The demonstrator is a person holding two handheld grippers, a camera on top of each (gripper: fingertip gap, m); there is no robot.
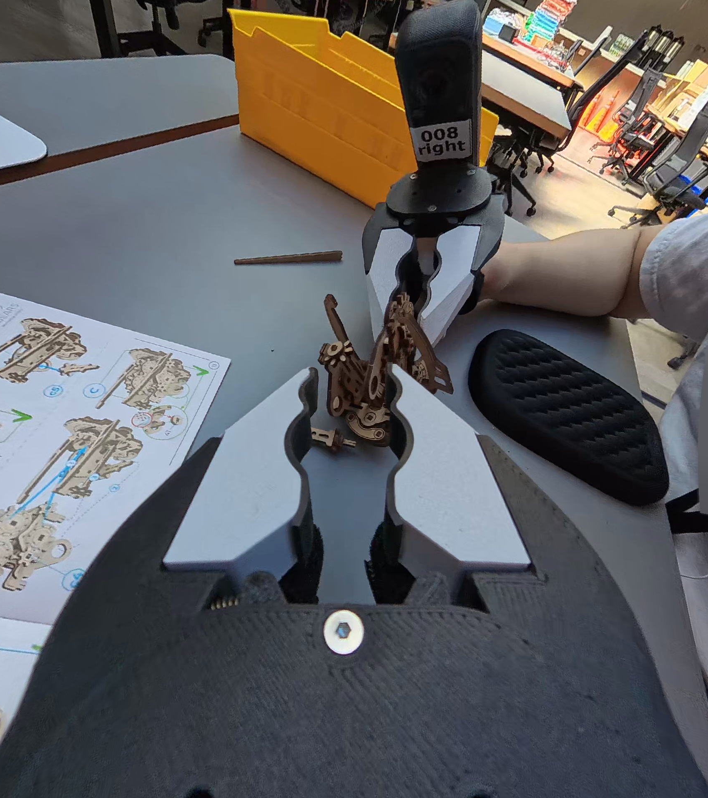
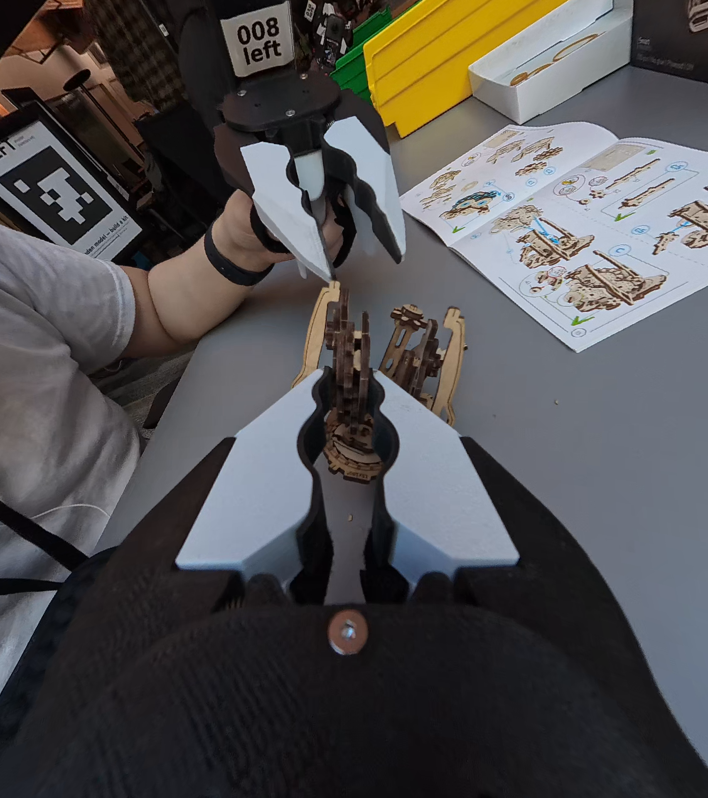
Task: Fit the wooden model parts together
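Mid-assembly: right gripper [image 2: 348,380] clamps the wooden model [image 2: 350,436] at frame centre; left gripper [image 1: 350,375] open, empty — next, pick the small peg [image 1: 331,438].

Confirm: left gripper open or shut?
Open. The left gripper has a clear gap between its fingers, nothing clamped; a small wooden piece lies loose below.

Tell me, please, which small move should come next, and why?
Probably lower the left tongs onto the small loose wooden part lying on the table: they are open and empty, while the right tongs already grip the wooden model.
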